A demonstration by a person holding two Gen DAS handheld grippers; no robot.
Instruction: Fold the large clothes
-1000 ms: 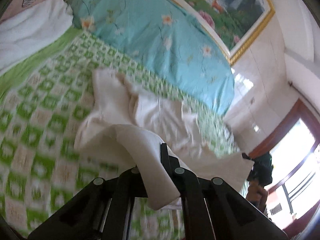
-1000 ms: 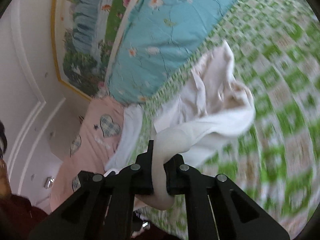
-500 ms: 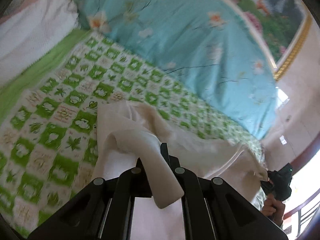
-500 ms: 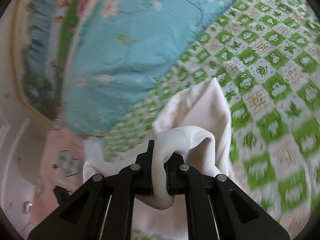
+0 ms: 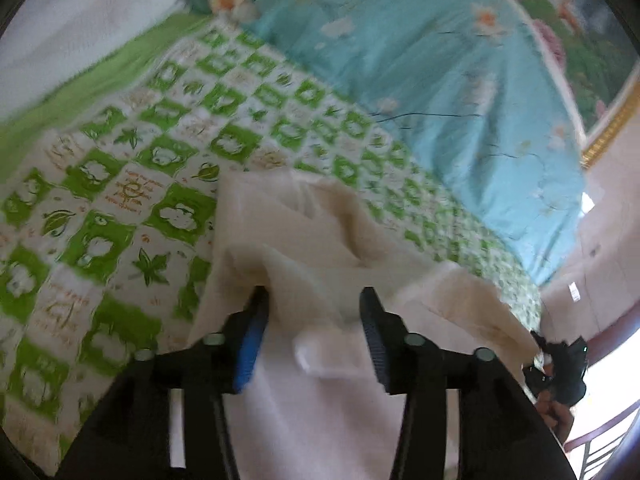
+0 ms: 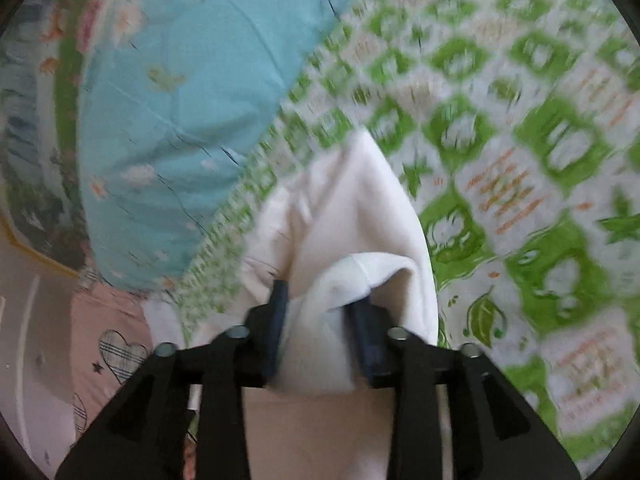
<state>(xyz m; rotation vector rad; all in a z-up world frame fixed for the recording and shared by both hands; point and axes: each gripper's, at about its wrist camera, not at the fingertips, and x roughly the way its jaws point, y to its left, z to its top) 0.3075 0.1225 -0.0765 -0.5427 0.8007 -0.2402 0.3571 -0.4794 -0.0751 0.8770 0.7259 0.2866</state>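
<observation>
A cream-white garment [image 5: 280,216] lies folded on a green-and-white checked bedspread [image 5: 120,184]. In the left wrist view my left gripper [image 5: 314,300] has its jaws opening. A loose fold of the garment sits between them with a gap to each pad. In the right wrist view the garment [image 6: 352,200] bunches into a rounded fold between the jaws of my right gripper [image 6: 320,300], which are also opening. The fold rests slack in the gap, not pinched.
A light blue flowered quilt [image 5: 440,60] lies along the far side of the bed, also in the right view [image 6: 180,100]. A white blanket [image 5: 80,12] is at the upper left. A pink heart-print pillow [image 6: 108,340] is at the lower left. A person's hand [image 5: 554,412] shows at the right edge.
Both grippers carried the garment's edge forward and lower over the bed. Their jaws, shut on the cloth before, now stand apart and the folds lie loose.
</observation>
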